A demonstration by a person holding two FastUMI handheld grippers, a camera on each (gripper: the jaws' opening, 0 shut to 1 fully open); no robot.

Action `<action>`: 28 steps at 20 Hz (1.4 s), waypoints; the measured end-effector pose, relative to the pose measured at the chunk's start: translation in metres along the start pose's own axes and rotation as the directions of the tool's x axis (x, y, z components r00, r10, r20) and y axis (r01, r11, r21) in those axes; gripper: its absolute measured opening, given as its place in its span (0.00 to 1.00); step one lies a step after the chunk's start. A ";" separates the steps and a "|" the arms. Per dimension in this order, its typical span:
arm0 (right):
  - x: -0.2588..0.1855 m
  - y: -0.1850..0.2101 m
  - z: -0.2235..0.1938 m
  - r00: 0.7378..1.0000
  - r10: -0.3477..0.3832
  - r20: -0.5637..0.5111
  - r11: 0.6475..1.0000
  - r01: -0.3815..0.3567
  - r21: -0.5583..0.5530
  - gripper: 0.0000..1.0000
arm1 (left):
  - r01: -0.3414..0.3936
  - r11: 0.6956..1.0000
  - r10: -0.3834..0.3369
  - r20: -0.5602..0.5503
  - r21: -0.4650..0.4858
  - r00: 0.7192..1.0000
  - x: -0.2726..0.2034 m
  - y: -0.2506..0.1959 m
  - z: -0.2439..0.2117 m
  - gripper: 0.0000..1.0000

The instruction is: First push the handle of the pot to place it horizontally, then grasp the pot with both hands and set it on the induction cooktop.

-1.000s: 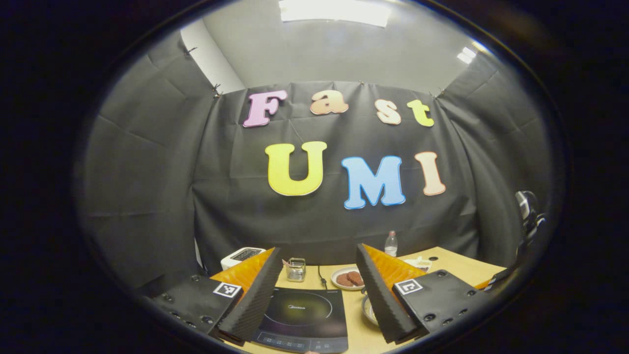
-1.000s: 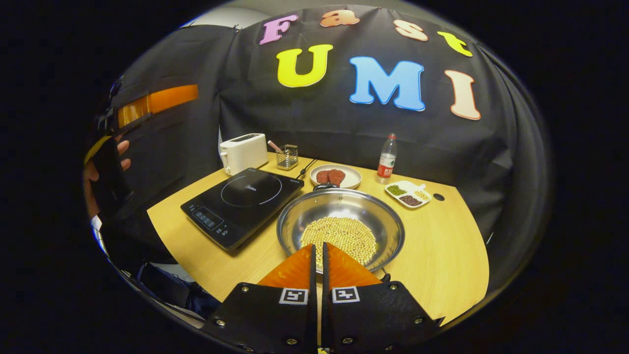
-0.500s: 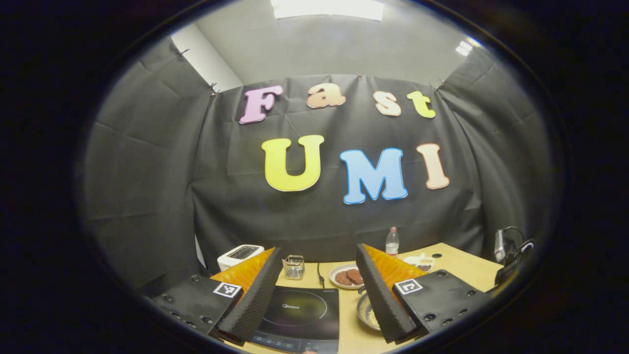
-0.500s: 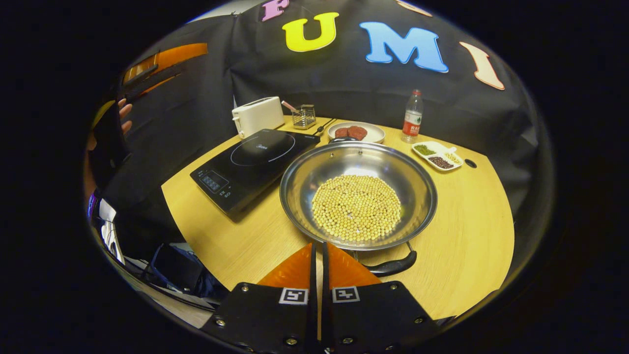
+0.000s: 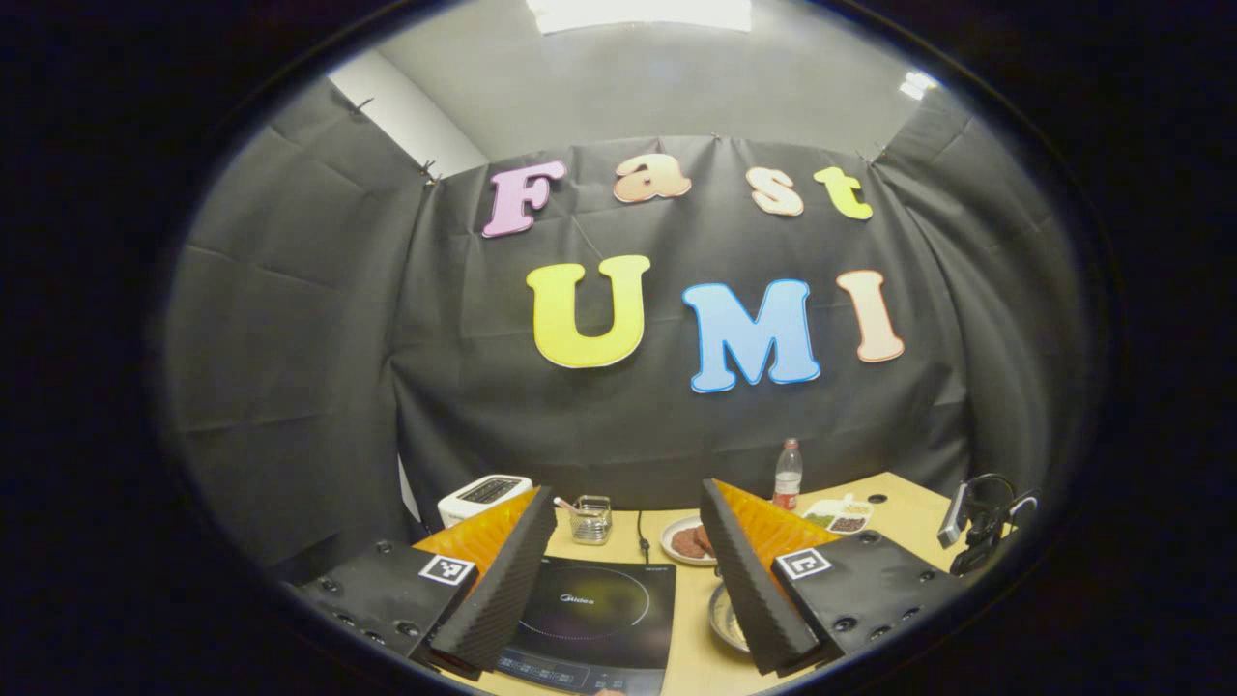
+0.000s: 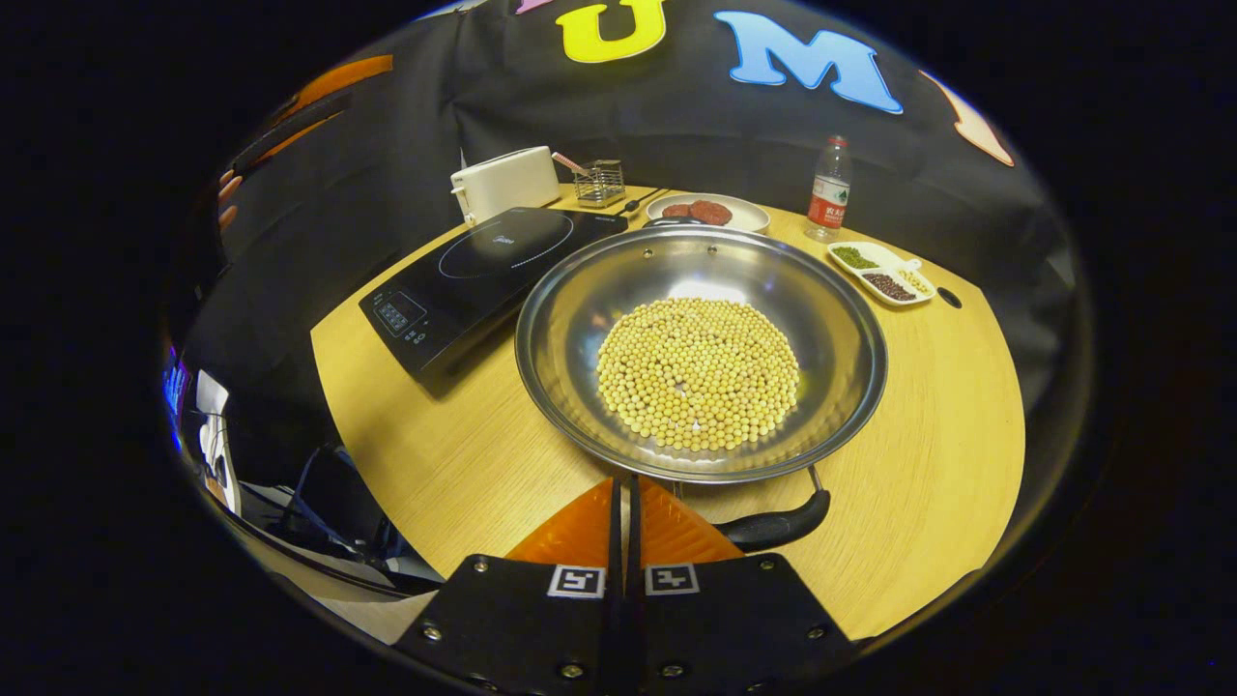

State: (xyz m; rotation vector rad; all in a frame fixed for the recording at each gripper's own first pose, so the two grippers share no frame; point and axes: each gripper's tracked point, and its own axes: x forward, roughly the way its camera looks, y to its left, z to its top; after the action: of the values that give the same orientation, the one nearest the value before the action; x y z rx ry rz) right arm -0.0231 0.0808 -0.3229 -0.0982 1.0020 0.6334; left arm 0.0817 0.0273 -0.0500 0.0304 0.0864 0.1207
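The steel pot (image 6: 701,348), holding yellow beans (image 6: 698,372), sits mid-table right of the induction cooktop (image 6: 488,271), black handle (image 6: 778,527) nearest. Right gripper (image 6: 626,503) is closed, empty; left gripper (image 5: 623,570) gapes empty. Bare table (image 6: 928,464) lies right.

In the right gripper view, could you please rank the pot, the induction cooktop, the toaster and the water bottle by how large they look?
1. pot, nearest the camera, which adds to its apparent size
2. induction cooktop
3. toaster
4. water bottle

The toaster and bottle stand farther back, so they look smaller than they are.
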 end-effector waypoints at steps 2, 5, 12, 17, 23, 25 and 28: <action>0.000 -0.005 0.000 1.000 -0.006 0.001 1.000 0.006 -0.009 0.01 | -0.003 1.000 0.003 -0.002 0.003 1.000 0.004 -0.004 0.000 1.00; -0.003 -0.018 -0.002 1.000 -0.020 -0.005 1.000 0.020 -0.014 0.01 | 0.005 1.000 -0.005 -0.006 -0.005 1.000 0.010 -0.015 -0.003 1.00; -0.011 -0.050 -0.005 0.998 -0.067 -0.008 0.997 0.067 0.030 0.01 | 0.028 0.999 -0.028 -0.008 -0.017 1.000 0.020 -0.044 -0.007 0.99; -0.015 -0.078 -0.004 0.994 -0.110 -0.002 0.992 0.110 0.062 0.01 | 0.039 0.999 -0.039 -0.007 -0.018 0.999 0.024 -0.062 -0.007 0.93; -0.015 -0.104 -0.001 0.993 -0.121 0.014 0.988 0.119 0.102 0.01 | 0.039 0.999 -0.039 -0.015 -0.011 0.999 0.027 -0.081 -0.010 1.00; -0.016 -0.113 0.000 0.992 -0.127 0.017 0.987 0.125 0.103 0.01 | 0.037 0.999 -0.037 -0.017 -0.008 0.999 0.030 -0.086 -0.011 0.98; -0.014 -0.127 0.001 0.990 -0.141 0.022 0.985 0.138 0.099 0.01 | 0.038 0.999 -0.038 -0.020 -0.006 0.999 0.029 -0.093 -0.013 0.96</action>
State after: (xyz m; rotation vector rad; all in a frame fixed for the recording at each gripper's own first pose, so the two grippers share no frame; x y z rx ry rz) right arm 0.0406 -0.0296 -0.3369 -0.0723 0.9872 0.4559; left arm 0.1207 -0.0611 -0.0691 0.0218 0.1070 0.0834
